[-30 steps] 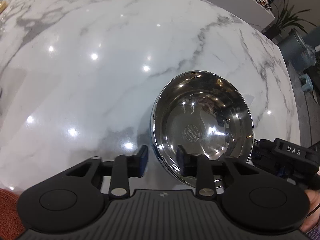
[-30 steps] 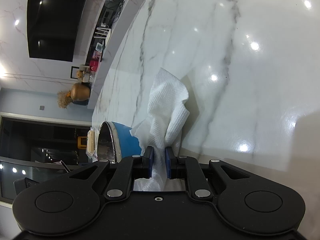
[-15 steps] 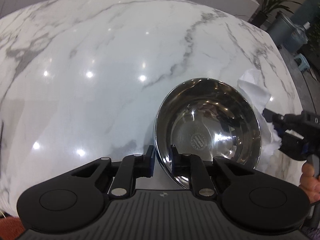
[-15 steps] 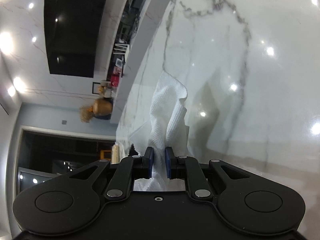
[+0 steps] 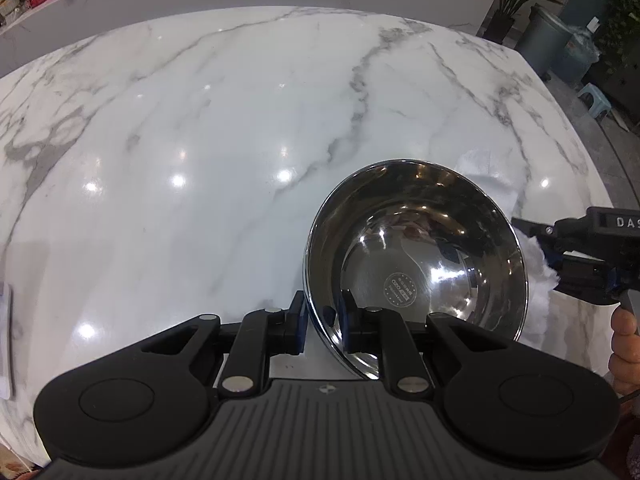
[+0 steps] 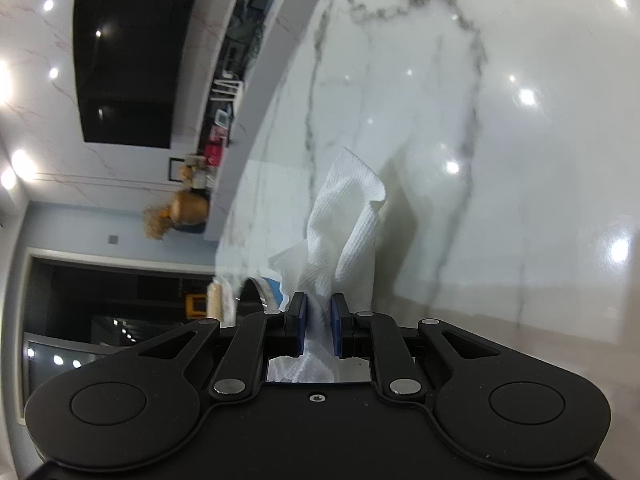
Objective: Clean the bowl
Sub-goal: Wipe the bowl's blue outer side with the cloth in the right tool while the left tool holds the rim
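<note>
On a white marble counter, the left gripper clamps the near rim of a steel bowl, tipping it up at about four o'clock in the left wrist view. At three o'clock of the bowl, just beside its rim, the right gripper is clenched on a crumpled white paper towel.

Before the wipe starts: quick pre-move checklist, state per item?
1. left gripper clamped on the bowl rim: ok.
2. right gripper shut on the paper towel: ok.
3. Bowl tilted, opening facing the towel side: ok.
4. Bowl interior free of objects: ok.
5. Towel already inside the bowl: not ok, it is beside the rim.
6. Residue on the bowl: cannot tell, reflections.
</note>
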Demonstrator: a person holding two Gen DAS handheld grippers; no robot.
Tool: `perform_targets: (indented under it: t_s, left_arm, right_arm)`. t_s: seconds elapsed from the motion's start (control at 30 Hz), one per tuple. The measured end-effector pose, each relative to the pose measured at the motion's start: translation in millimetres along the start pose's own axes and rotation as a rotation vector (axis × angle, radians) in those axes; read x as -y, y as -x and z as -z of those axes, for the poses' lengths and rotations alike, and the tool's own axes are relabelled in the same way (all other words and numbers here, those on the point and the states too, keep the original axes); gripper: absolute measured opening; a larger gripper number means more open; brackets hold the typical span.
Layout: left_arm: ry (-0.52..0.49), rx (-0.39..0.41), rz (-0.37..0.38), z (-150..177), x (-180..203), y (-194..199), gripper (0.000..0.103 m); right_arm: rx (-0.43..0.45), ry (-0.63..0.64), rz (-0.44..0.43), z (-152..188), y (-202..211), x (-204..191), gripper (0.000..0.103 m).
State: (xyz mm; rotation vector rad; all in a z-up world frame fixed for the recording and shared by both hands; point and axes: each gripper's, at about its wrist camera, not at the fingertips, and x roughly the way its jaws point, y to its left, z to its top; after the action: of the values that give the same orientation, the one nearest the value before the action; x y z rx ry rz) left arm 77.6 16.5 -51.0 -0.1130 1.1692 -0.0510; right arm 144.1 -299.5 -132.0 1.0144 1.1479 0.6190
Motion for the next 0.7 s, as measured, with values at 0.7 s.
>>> perform_targets:
  t_s: [0.7]
  left_arm:
    - [0.179,-0.075,0.045,8.2,-11.6,-3.1,0.02]
  right_arm:
    - [-0.044,0.018,0.082,1.9,-15.7,-0.9,0.012]
